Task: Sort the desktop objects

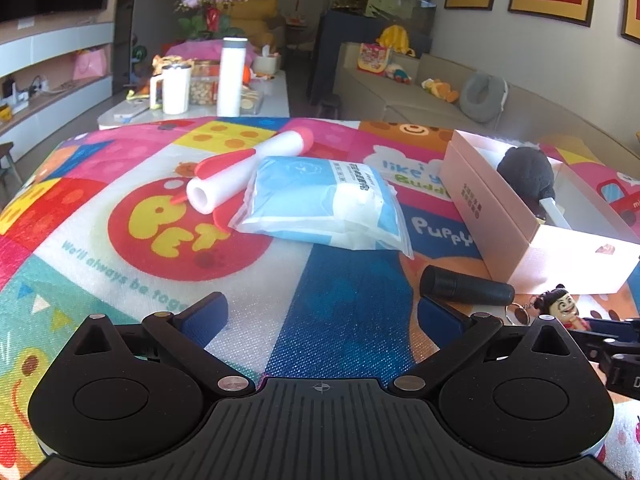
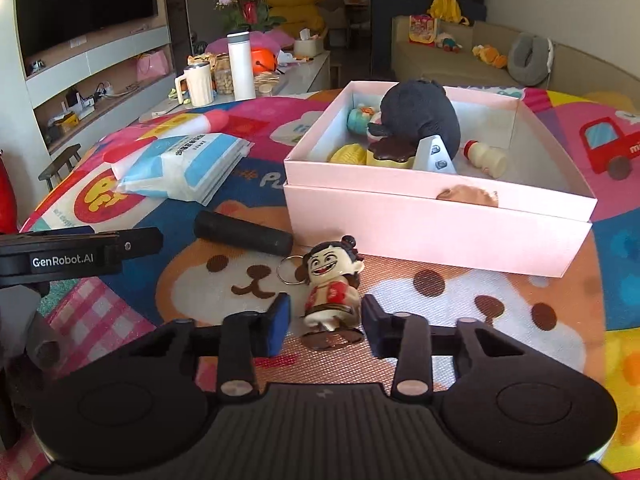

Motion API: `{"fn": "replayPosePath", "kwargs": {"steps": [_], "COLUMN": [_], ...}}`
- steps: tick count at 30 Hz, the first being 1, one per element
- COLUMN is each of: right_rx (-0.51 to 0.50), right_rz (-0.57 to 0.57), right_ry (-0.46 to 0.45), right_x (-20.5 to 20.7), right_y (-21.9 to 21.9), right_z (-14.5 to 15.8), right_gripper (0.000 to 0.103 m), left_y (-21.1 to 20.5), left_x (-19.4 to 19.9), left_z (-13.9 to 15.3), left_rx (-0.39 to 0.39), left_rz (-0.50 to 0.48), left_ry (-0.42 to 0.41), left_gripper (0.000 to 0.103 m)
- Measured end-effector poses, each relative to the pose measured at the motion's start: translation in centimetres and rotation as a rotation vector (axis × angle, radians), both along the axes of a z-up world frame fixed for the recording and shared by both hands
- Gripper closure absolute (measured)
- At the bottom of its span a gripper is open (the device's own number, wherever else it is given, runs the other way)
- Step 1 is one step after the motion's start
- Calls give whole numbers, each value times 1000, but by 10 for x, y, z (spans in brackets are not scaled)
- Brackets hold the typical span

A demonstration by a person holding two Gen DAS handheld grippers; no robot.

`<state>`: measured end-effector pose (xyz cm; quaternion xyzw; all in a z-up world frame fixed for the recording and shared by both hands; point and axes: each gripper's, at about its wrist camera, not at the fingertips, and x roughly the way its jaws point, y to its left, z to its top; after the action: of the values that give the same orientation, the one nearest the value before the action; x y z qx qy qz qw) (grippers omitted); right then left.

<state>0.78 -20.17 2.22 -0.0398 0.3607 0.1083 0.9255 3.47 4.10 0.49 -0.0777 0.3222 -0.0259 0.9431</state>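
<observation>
A doll keychain (image 2: 332,292) with a grinning face lies on the colourful mat just in front of the pink box (image 2: 436,220). My right gripper (image 2: 326,320) is narrowed around the doll's body, its blue pads against both sides. The doll (image 1: 562,306) also shows at the right edge of the left wrist view. My left gripper (image 1: 324,314) hovers open over the mat with nothing between its fingers. Ahead of it lie a black cylinder (image 1: 466,289), a blue-and-white packet (image 1: 320,204) and a white tube with red ends (image 1: 248,168).
The pink box holds a black plush (image 2: 420,120), a small bottle (image 2: 486,158) and other toys. Beyond the mat's far edge a low table carries a white mug (image 2: 198,82) and a flask (image 2: 240,66). A sofa (image 2: 452,60) stands behind the box.
</observation>
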Motion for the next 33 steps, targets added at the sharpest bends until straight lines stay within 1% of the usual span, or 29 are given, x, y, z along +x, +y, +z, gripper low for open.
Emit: {"fn": "replayPosePath", "kwargs": {"steps": [3,5,7,9,10,11,12,14,15,18,20,22,23,27,29,30,33], "right_rx": [-63,-95,-70,-48,-27,-7,2,-1,-1,25,35,46,50,-11,-5,-6,-4], "right_rz": [-49,-105,-142,-174,-189,-207,-220,-225,-230,-246,-250,-249,-250,-252,-251,-249,-247], "right_ry": [-34,-29,-33,-35,-50,-76,-97,-103,-93,-87,-62,-26,9,27,30,30,29], "right_x": [-11,-14,-17,-20,-23,-26,-29,-30,-29,-27,-24,-20,-14,-10,-10,-10,-11], "right_y": [-19,-37,-54,-67,-72,-76,-77,-77,-77,-81,-82,-83,-84,-75,-77,-77,-77], "right_z": [2,-2,-3,-2,-2,-2,-2,-6,-8,-8,-10,-13,-16,-19,-20,-20,-19], "right_gripper": [74,74,73,54,25,7,5,3,3,0,0,0,0,0,0,0,0], "left_y": [0,0,-2,-7,-11,-14,-18,-30,-40,-71,-86,-94,-97,-110,-112,-112,-110], "left_x": [0,0,1,1,1,1,1,3,4,9,15,22,25,31,33,34,34], "left_z": [0,0,0,1,2,3,3,4,4,4,3,3,3,2,0,-1,-1], "left_rx": [0,1,18,49,57,53,32,0,2,61,95,101,103,163,178,184,176], "left_rz": [0,0,2,-7,-18,-29,-48,-96,-132,-206,-207,-198,-200,-209,-215,-215,-215], "left_ry": [0,1,6,11,7,6,10,23,26,8,-5,-7,-7,-17,-6,8,11], "left_gripper": [0,0,0,0,0,0,0,0,0,0,0,0,0,1,11,22,23]}}
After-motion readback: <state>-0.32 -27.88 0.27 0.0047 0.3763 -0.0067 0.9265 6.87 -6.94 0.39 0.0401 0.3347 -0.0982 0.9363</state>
